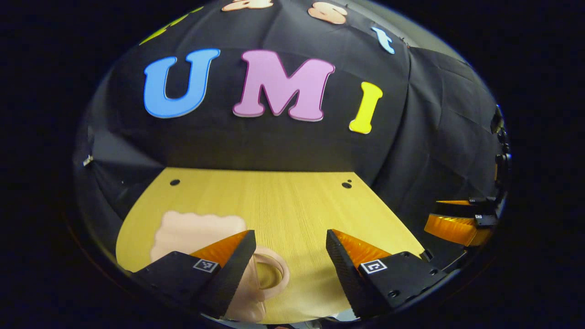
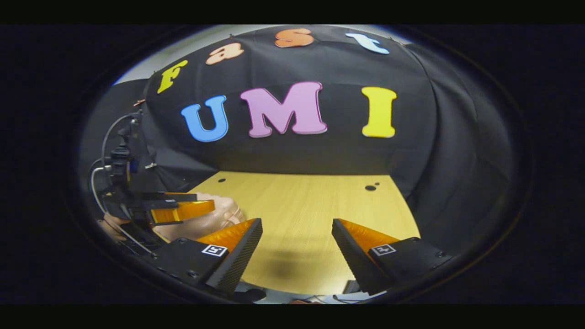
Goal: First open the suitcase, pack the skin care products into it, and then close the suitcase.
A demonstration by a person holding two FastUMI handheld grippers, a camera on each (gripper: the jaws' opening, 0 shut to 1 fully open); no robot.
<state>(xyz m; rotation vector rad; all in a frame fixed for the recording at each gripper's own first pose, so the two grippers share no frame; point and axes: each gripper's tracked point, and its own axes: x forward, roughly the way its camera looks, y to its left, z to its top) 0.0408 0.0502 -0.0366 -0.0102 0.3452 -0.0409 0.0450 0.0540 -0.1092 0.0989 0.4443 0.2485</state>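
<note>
Well, both my claws hang above the yellow wooden table [image 1: 283, 201] with nothing in them. My left gripper [image 1: 288, 256] is spread wide, and so is my right gripper [image 2: 297, 246]. The pink suitcase [image 1: 192, 230] lies flat and closed at about eight o'clock in the left gripper view, its ring handle [image 1: 272, 274] poking out just beside my left-hand finger. In the right gripper view the same suitcase sits at nine o'clock, partly behind my other claw. I cannot make out any skin care products from here.

The opening step looks not yet begun. The risk I judge greatest is the light case sliding across the smooth tabletop if I hook the handle or lid edge with one claw alone. A shallow bite on the rounded rim could also slip off and let the lid drop shut.
</note>
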